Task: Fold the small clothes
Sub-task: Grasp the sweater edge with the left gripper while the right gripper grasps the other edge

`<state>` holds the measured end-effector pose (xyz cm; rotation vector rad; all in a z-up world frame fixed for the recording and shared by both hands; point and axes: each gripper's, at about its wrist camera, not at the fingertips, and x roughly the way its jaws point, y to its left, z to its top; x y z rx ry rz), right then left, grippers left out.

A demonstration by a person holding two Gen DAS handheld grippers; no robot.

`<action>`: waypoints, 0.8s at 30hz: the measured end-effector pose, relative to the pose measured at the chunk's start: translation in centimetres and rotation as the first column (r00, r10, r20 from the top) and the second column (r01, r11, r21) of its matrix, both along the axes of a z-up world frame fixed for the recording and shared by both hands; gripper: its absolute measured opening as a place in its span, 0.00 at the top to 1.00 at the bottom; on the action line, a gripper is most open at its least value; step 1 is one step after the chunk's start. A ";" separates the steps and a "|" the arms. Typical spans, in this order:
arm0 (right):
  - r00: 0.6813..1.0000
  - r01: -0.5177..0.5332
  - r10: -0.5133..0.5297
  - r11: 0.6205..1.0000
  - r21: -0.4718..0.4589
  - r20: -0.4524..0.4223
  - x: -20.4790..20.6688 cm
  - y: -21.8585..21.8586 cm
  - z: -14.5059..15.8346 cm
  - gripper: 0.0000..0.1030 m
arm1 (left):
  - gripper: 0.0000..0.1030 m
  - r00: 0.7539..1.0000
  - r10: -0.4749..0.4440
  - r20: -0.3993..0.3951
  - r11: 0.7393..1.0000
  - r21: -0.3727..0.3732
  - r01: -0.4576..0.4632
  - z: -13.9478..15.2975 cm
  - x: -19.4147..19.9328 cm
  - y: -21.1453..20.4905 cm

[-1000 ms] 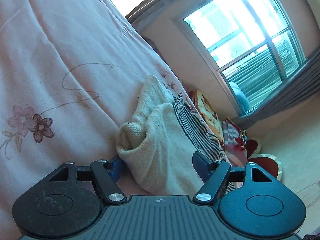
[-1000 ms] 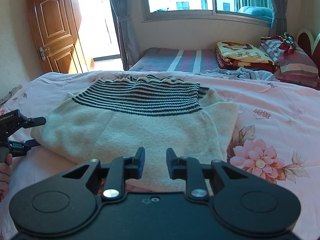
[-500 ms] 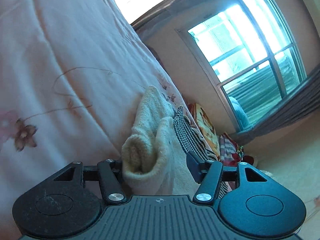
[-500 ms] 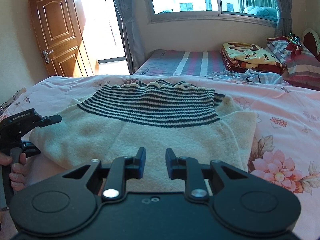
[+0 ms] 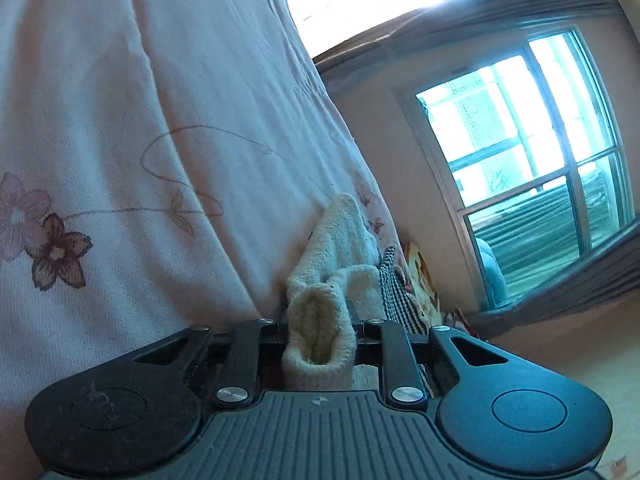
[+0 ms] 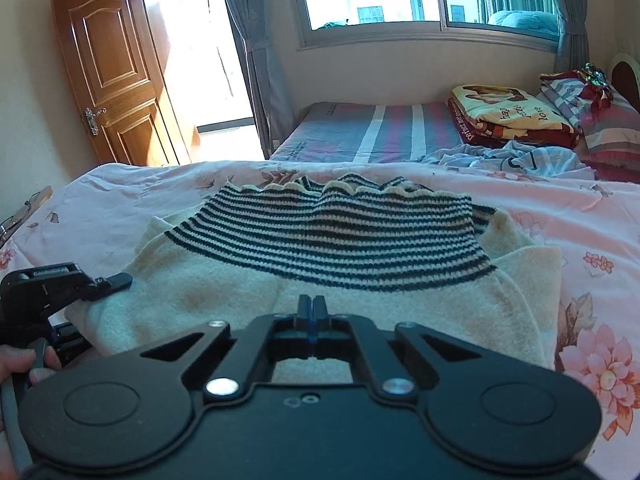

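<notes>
While it lies spread flat on the pink floral bedspread (image 6: 580,216), the cream knitted sweater (image 6: 224,292) shows a fuzzy body, a band of dark stripes and a scalloped far hem. Its left edge is bunched into a thick rolled fold, pinched between the fingers of the left claw (image 5: 320,334). Over the sweater's near edge, the right claw (image 6: 313,308) has its blue-padded tips pressed together; whether cloth sits between them cannot be told. Beyond the bed stand a panelled wooden door (image 6: 116,76) and a striped mattress (image 6: 376,132).
</notes>
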<state>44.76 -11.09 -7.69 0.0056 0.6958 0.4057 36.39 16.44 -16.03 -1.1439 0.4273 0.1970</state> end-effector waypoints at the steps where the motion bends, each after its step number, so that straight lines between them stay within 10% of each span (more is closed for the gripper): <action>1: 1.000 -0.005 0.005 1.000 0.001 -0.004 0.4 0.5 -0.1 0.99 | 0.81 1.000 -0.007 0.009 1.000 -0.007 0.007 -0.1 -0.1 0.2; 12: 0.997 -0.022 0.020 0.999 -0.035 -0.069 2.9 3.3 -4.1 0.99 | 0.82 0.982 -0.026 0.188 0.998 -0.045 0.035 0.6 -1.0 0.4; 15: 0.998 -0.024 0.022 0.999 -0.025 -0.066 2.9 3.0 -4.3 1.00 | 0.82 0.996 -0.041 0.083 0.998 -0.049 0.046 -0.8 0.6 0.2; 24: 0.997 -0.014 0.019 0.998 0.064 -0.076 3.1 1.8 -4.6 1.00 | 0.82 0.982 -0.074 0.172 0.997 -0.008 0.076 1.5 0.8 0.1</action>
